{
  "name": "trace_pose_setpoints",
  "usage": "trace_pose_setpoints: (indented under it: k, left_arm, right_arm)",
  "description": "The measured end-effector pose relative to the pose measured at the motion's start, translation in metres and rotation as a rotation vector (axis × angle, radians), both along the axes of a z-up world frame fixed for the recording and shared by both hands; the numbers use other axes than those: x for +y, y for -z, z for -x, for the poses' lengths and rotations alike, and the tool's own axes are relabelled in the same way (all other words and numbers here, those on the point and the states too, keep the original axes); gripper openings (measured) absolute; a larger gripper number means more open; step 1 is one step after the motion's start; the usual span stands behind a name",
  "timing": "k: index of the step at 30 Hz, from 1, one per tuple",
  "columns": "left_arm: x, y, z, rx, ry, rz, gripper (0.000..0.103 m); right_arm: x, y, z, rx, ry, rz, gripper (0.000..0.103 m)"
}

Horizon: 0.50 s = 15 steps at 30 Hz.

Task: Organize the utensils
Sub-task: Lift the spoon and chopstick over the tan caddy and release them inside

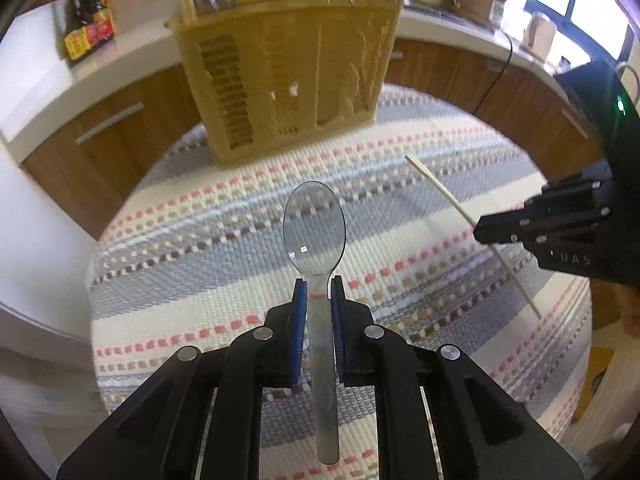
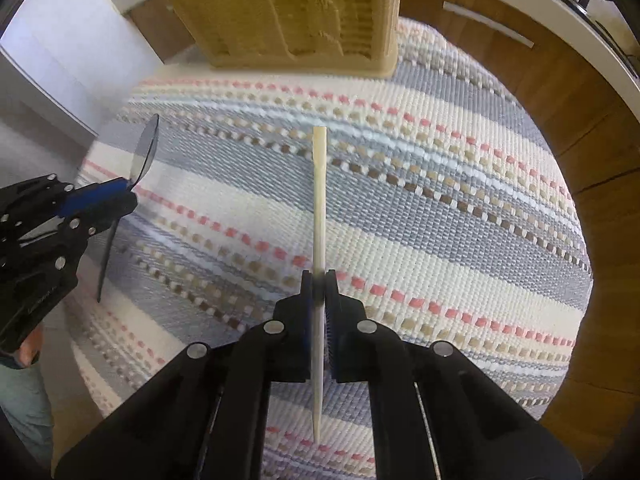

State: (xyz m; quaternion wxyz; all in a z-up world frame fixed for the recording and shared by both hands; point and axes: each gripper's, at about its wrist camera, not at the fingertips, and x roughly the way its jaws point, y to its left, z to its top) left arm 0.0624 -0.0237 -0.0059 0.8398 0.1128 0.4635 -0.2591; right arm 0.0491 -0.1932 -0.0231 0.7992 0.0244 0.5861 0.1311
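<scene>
My left gripper point(image 1: 319, 282) is shut on a clear plastic spoon point(image 1: 314, 227), bowl pointing forward, held above the striped mat point(image 1: 400, 208). My right gripper point(image 2: 319, 276) is shut on a pale wooden chopstick point(image 2: 319, 184), held lengthwise above the mat. A tan slotted utensil holder point(image 1: 288, 80) stands at the mat's far edge with several utensils sticking out of its top; it also shows in the right wrist view point(image 2: 288, 12). The right gripper point(image 1: 480, 228) with the chopstick point(image 1: 440, 188) shows at the right of the left wrist view. The left gripper point(image 2: 130, 192) with the spoon point(image 2: 146, 148) shows at the left of the right wrist view.
A white counter with wooden cabinets point(image 1: 120, 120) curves behind the mat. A dark sauce bottle point(image 1: 86, 20) stands on the counter at the left. A black cable point(image 1: 496, 76) hangs down a cabinet front at the right.
</scene>
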Motion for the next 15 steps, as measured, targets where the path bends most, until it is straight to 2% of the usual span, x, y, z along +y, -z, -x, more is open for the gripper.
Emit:
trace_pose_setpoints:
  k: [10,15]
  left_arm:
    - [0.018,-0.070,0.027,-0.163,-0.053,0.152,0.010]
    - [0.020,-0.113,0.039,-0.270,-0.072,0.247,0.010]
  right_arm:
    - [-0.005,-0.074,0.035,-0.228,-0.022,-0.132,0.005]
    - [0.001,-0.129,0.052,-0.442,-0.047,-0.199,0.005]
